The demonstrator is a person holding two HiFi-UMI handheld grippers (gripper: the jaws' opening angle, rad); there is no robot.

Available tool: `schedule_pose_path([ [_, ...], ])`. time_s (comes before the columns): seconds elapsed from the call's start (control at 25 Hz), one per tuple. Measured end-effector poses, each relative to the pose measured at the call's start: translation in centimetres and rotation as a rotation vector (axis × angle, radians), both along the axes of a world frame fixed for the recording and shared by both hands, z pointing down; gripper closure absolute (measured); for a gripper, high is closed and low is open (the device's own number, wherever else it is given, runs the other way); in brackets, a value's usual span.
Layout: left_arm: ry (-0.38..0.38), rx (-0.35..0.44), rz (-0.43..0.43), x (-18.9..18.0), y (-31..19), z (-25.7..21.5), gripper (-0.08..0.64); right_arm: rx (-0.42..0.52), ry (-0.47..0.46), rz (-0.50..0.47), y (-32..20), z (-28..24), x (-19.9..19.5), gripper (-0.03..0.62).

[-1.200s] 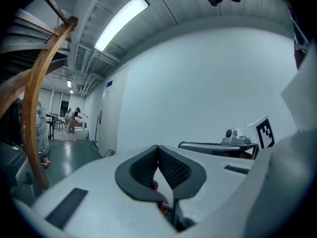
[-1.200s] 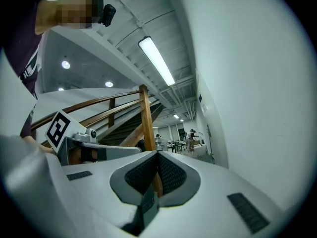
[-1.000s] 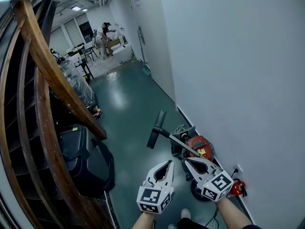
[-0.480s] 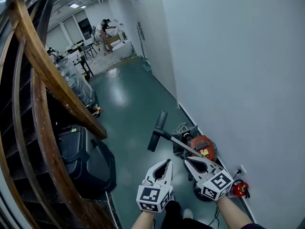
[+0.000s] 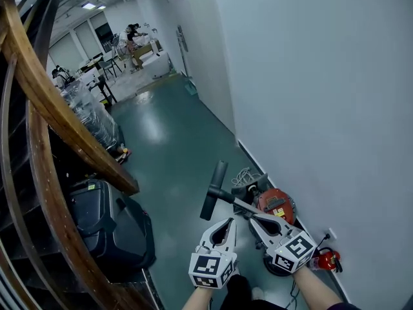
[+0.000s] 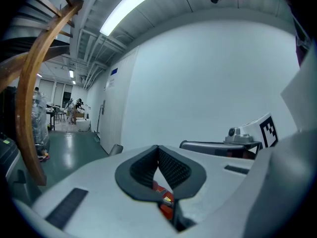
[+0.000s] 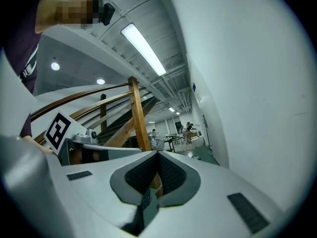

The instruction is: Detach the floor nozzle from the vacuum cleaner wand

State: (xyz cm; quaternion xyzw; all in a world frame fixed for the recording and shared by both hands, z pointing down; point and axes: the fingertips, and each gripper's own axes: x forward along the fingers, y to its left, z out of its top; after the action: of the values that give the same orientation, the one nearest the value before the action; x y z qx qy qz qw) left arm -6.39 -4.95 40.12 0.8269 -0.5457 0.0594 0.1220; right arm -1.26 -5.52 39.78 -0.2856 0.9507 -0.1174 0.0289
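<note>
A red canister vacuum (image 5: 277,203) lies on the green floor against the white wall. Its silver wand (image 5: 239,205) runs left to the dark floor nozzle (image 5: 213,181), which stands tilted on the floor. My left gripper (image 5: 228,221) is shut and empty, just below the nozzle and left of the wand. My right gripper (image 5: 253,217) is shut too and hangs over the wand near the canister, touching nothing that I can see. In the left gripper view the shut gripper (image 6: 158,148) shows a bit of red vacuum (image 6: 162,195) behind it. The right gripper (image 7: 158,153) points along the corridor.
A curved wooden stair railing (image 5: 61,118) fills the left side, with a black bin (image 5: 108,223) under it. A coiled cable (image 5: 244,173) lies by the wall, a socket (image 5: 331,234) and a red object (image 5: 326,259) at the lower right. People stand far down the corridor (image 5: 134,41).
The head view has advanced along the corridor and the vacuum now sits closer to both grippers. Both grippers stay shut and have sunk slightly towards it.
</note>
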Motion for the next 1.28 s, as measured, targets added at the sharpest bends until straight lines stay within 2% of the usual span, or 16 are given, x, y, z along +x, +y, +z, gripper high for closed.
schedule_pose_path([
  [0.36, 0.048, -0.048, 0.023, -2.8, -5.2, 2.4, 0.555, -0.047, 0.032, 0.037, -5.4, 2.4, -2.8, 0.575],
  [0.72, 0.087, -0.098, 0.008, -5.0, -7.1, 5.6, 0.555, -0.058, 0.096, 0.03, -7.8, 5.2, -4.5, 0.575],
  [1.08, 0.1, -0.113, -0.059, -5.0, -7.8, 8.1, 0.555, -0.074, 0.106, -0.046, -9.1, 7.7, -4.0, 0.575],
  [1.28, 0.118, -0.135, -0.11, -5.1, -8.7, 10.4, 0.555, -0.037, 0.209, -0.058, -9.8, 11.0, -3.6, 0.574],
])
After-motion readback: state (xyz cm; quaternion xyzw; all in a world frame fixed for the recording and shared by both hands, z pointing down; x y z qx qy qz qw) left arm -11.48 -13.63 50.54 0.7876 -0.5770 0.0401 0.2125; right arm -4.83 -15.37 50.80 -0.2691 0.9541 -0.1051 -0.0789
